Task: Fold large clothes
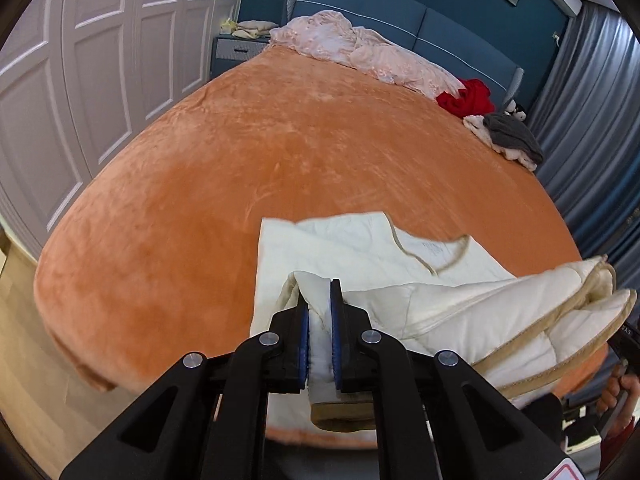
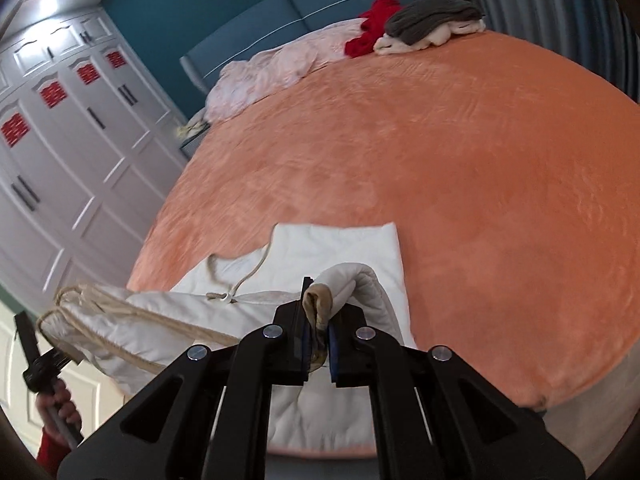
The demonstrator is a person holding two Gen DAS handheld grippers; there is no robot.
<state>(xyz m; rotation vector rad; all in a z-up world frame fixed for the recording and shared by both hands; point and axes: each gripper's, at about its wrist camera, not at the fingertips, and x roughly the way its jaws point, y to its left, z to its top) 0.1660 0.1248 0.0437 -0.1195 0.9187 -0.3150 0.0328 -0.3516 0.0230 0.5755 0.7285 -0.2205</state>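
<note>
Item: cream quilted garment (image 1: pixel 460 312), tan-edged, found at the lower centre of both wrist views over the near edge of an orange bedspread (image 1: pixel 240 168).

Orientation: the lifted fold is stretched with its long axis running across the frame, from centre to right edge in the left view and from centre to left edge in the right view. A flat portion lies beyond it on the bedspread, reaching toward the headboard (image 1: pixel 400 24).

Left gripper (image 1: pixel 319 304): clamped on a thick bunched fold of the garment.

Right gripper (image 2: pixel 318 312): clamped on a tan-edged corner.

Background: red cloth (image 1: pixel 466 98), grey and white clothes pile (image 1: pixel 508 136), pink bedding (image 1: pixel 360 52), white wardrobe (image 1: pixel 80 80).
</note>
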